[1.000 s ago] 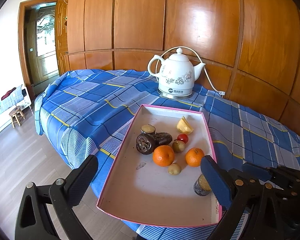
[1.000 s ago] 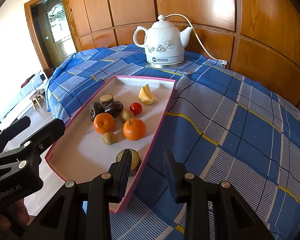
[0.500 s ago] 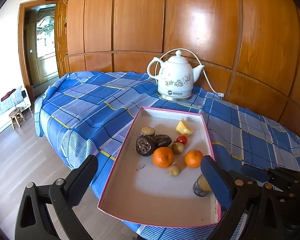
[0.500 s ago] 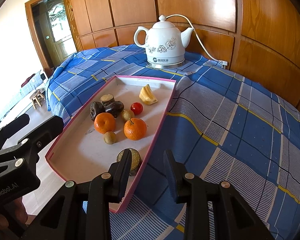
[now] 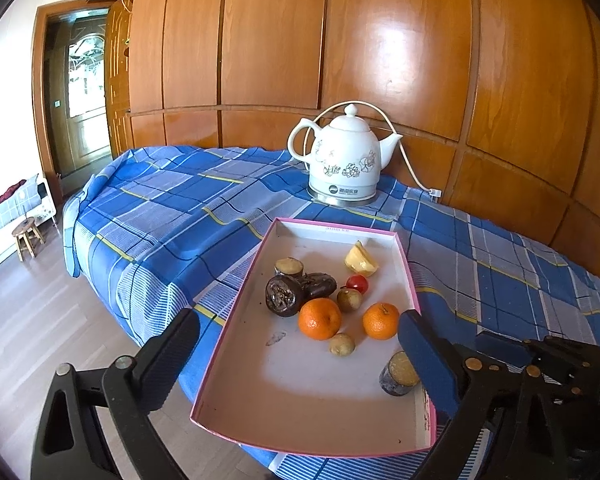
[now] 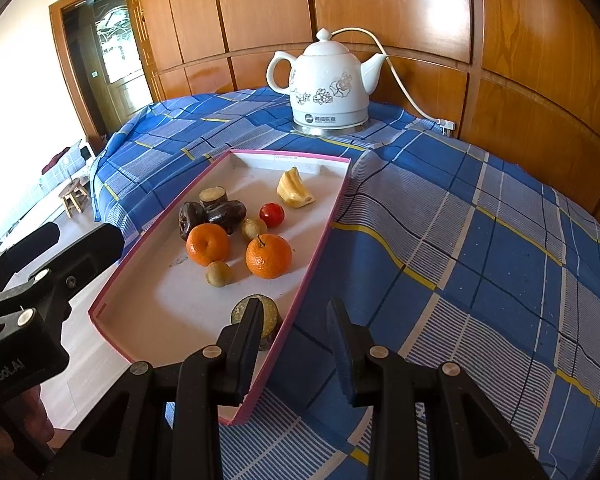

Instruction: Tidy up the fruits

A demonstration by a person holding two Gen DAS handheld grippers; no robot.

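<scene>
From the left wrist, the left gripper (image 5: 296,354) hangs wide apart and empty, with the tray (image 5: 236,312) on the worktop straight ahead; every fruit, such as the oranges (image 5: 319,319), lies inside it.

From the right wrist, the right gripper (image 6: 294,320) is parted, holding nothing, above the tray's near edge (image 6: 292,312). This fits either sorting about to start or fruit already gathered.
</scene>
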